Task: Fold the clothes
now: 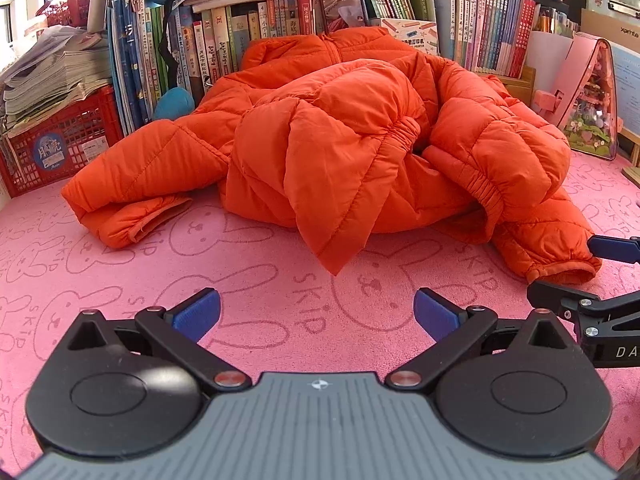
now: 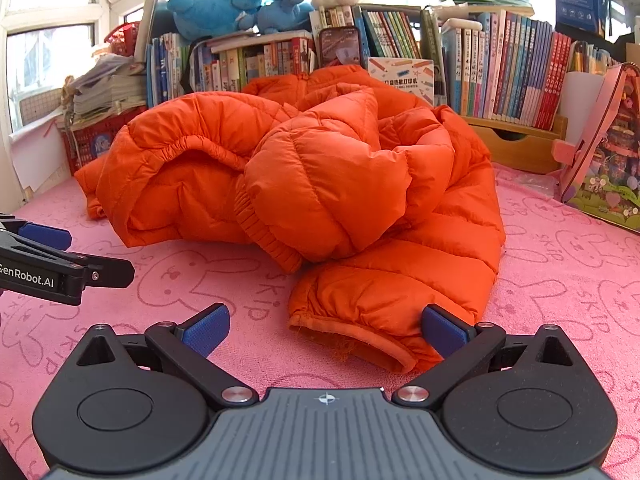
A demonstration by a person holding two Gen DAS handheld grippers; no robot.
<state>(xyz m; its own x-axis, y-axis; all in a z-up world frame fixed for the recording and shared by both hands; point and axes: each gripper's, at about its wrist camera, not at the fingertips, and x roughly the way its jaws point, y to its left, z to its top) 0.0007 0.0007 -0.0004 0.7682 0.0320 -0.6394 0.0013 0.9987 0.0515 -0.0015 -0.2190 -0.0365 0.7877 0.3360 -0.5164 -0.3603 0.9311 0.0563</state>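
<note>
A red plastic crate [image 1: 60,140] held stacked papers. Only the right view showed the puffy orange quilted jacket's [image 2: 320,184] cuff between the wide-open, empty right gripper [image 2: 326,330]; the left gripper [image 1: 316,316] gaped empty too.

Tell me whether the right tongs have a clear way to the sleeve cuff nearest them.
Probably yes. The right tongs stand open with the orange cuff lying flat on the pink mat just ahead; nothing lies between them.
</note>
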